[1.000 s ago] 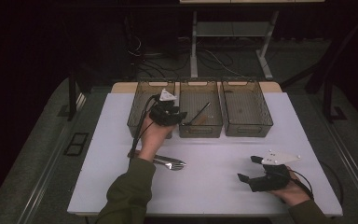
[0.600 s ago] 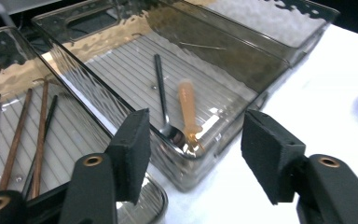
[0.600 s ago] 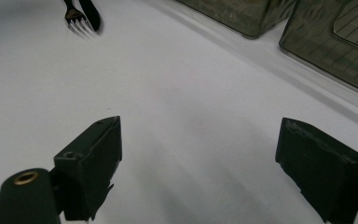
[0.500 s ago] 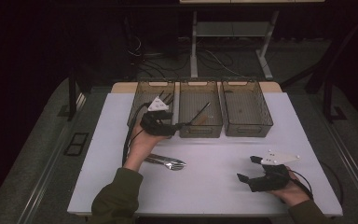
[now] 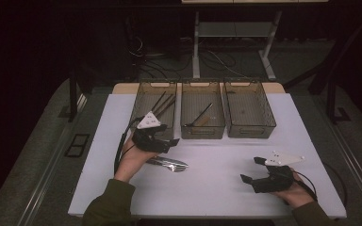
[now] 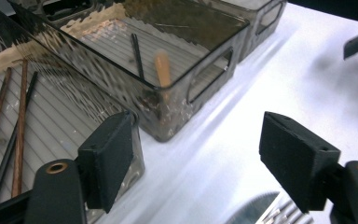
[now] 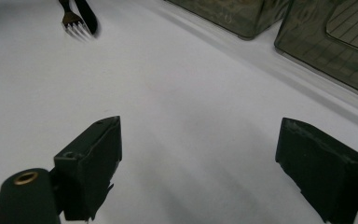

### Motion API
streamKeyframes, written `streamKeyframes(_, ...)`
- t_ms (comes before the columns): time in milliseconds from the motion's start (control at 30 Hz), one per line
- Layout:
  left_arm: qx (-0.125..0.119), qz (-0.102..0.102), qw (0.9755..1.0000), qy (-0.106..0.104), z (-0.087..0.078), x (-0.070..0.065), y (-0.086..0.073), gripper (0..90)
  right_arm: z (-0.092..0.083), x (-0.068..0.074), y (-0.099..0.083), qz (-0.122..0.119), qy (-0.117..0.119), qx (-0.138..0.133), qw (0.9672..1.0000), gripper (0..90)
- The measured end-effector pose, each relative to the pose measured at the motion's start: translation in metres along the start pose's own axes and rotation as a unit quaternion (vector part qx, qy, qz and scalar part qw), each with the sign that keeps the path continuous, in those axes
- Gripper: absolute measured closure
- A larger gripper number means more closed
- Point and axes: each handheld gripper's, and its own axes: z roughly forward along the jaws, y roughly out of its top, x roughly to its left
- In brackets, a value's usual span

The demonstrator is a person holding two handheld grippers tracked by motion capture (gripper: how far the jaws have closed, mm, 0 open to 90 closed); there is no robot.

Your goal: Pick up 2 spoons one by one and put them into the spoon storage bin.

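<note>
Pulling back from left bin [image 5: 156, 109] toward near edge – left gripper [image 5: 166, 145] jaws just been opening, now spread, nothing between them. Chopsticks [image 5: 162, 104] lie inside that bin; drop-off looks done. Cutlery [image 5: 168, 164] on white table [image 5: 217, 188] just below left gripper – likely next pick. Middle bin [image 5: 202, 113] holds utensil. Right gripper [image 5: 250, 170] spread, empty, resting on table. No readable writing anywhere.

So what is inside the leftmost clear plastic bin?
The leftmost clear plastic bin holds several dark and brown chopsticks. Its near corner is covered by the left gripper in the high view.
</note>
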Motion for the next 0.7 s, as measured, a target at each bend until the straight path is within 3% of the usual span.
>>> streamKeyframes(233, 0.013, 0.005, 0.9999, 0.002, -0.011, -0.003, -0.018, 26.2, 0.000, 0.000, 0.000, 0.000, -0.001, -0.002, 1.0000, 14.5)
streamKeyframes(433, 0.022, 0.010, 0.9997, -0.002, -0.022, -0.004, -0.028, 35.9, -0.001, 0.000, 0.000, 0.000, -0.002, -0.002, 1.0000, 14.5)
streamKeyframes(567, 0.028, 0.006, 0.9996, -0.006, -0.028, -0.002, -0.036, 49.5, -0.001, 0.000, 0.000, 0.000, -0.003, -0.002, 1.0000, 14.5)
streamKeyframes(700, 0.039, -0.001, 0.9992, -0.012, -0.030, 0.001, -0.042, 69.8, -0.001, 0.000, 0.000, 0.000, -0.004, -0.002, 1.0000, 14.5)
